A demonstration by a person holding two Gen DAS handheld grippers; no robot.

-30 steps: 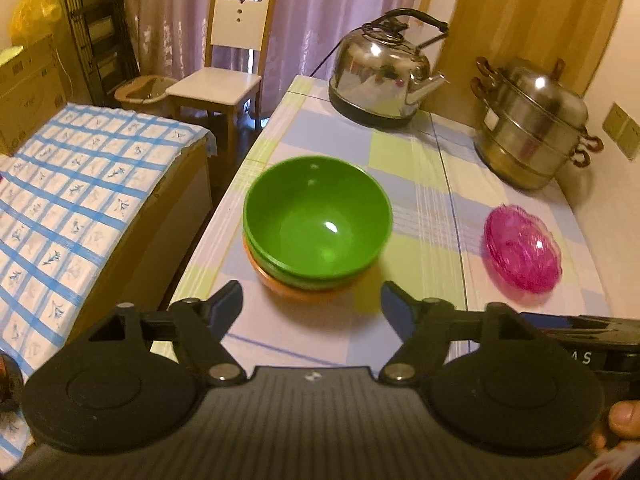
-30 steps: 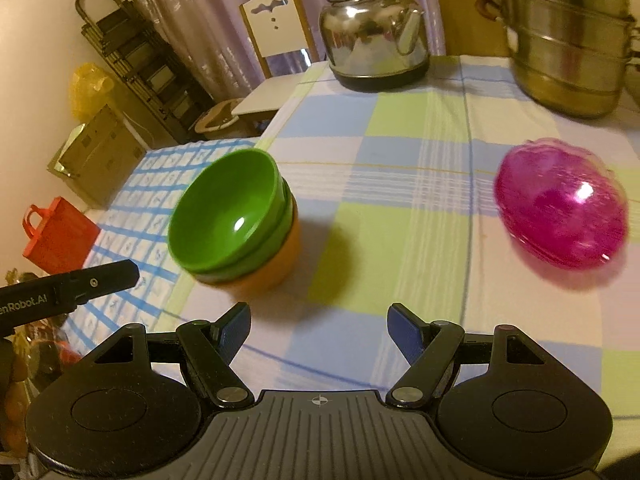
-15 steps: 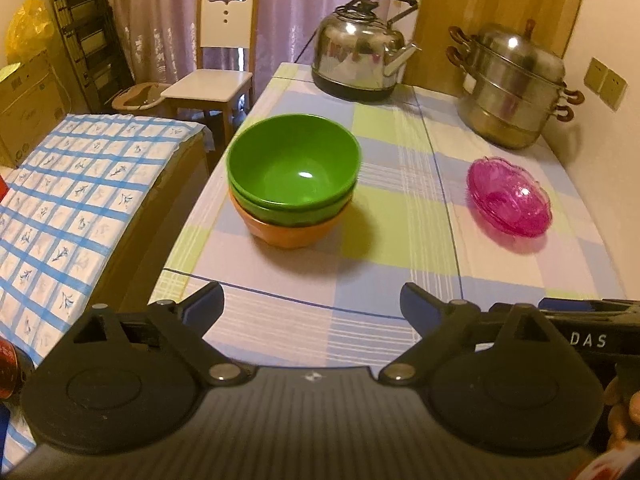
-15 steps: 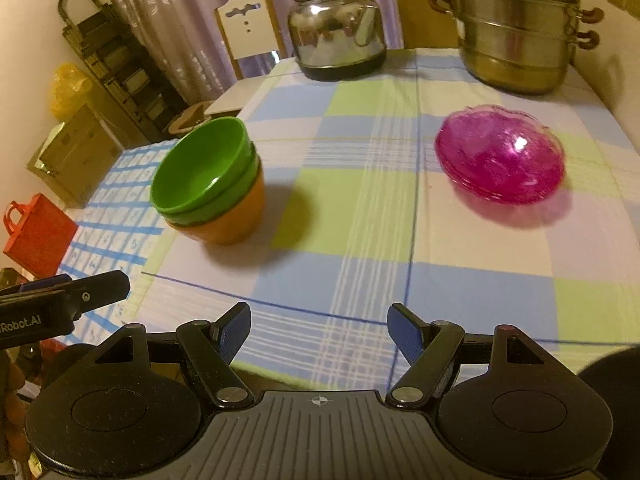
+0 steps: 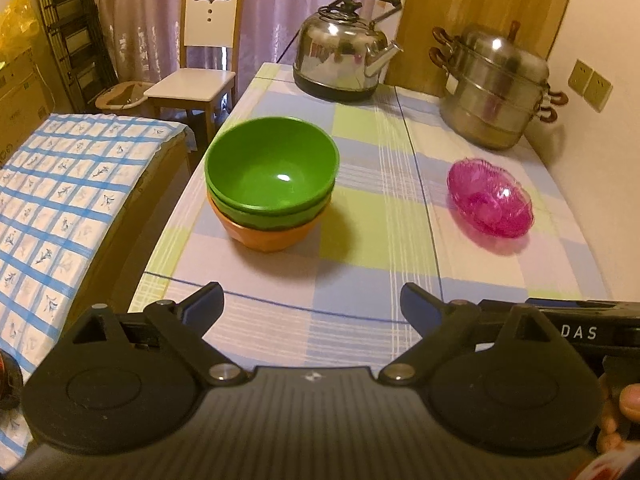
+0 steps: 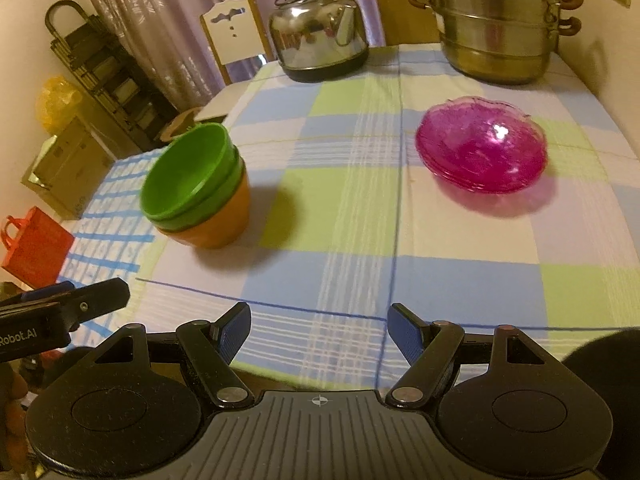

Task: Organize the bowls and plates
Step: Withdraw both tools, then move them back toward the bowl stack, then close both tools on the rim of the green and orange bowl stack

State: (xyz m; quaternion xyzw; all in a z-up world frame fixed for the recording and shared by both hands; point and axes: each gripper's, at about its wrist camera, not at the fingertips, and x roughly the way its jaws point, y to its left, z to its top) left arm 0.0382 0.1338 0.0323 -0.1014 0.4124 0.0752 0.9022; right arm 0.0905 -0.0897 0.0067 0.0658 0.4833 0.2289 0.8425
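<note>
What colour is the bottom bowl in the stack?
Orange; the bottom bowl shows best in the right wrist view.

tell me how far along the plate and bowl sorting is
Done: the green bowls sit nested in the orange bowl, and the pink plates lie in one stack, both on the checked tablecloth. In hand: nothing; the left gripper and right gripper are both open and empty at the near table edge. Left: no other loose dishes show, so the job looks nearly finished.

Black gripper (image 6: 319, 334), blue finger pads (image 6: 234, 330)
</note>
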